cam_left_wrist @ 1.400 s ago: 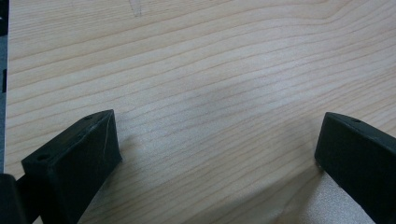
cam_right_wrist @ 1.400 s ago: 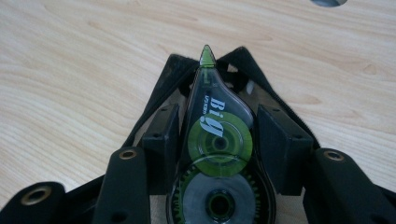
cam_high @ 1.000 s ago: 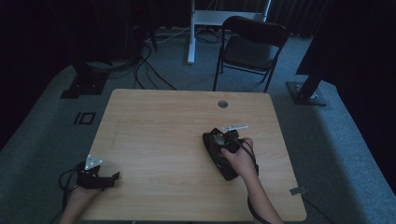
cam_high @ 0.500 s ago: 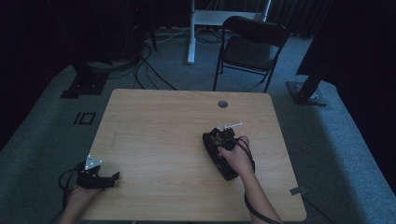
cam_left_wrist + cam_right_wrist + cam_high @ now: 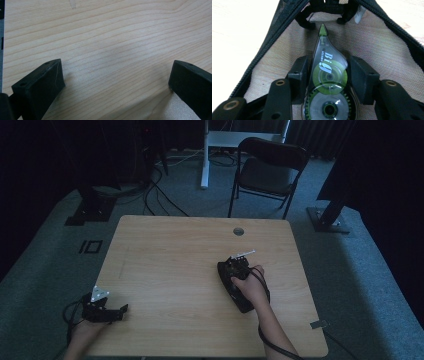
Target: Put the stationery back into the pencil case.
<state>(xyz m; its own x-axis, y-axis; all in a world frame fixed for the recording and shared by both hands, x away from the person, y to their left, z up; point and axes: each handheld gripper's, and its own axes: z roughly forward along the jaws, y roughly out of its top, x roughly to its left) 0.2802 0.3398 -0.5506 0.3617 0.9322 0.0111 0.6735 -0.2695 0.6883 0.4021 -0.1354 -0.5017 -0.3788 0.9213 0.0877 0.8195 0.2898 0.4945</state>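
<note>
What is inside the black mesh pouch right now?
The right gripper reaches into the open mesh pouch, holding a green correction tape dispenser over the mesh lining. Two small dark items lie near the far end, too unclear to name. The dispenser covers whatever is beneath it.

One correction tape dispenser (image 5: pixel 327 82), one black mesh pouch (image 5: pixel 384 45), two grippers, one table (image 5: pixel 175 255), one folding chair (image 5: pixel 267 167)
</note>
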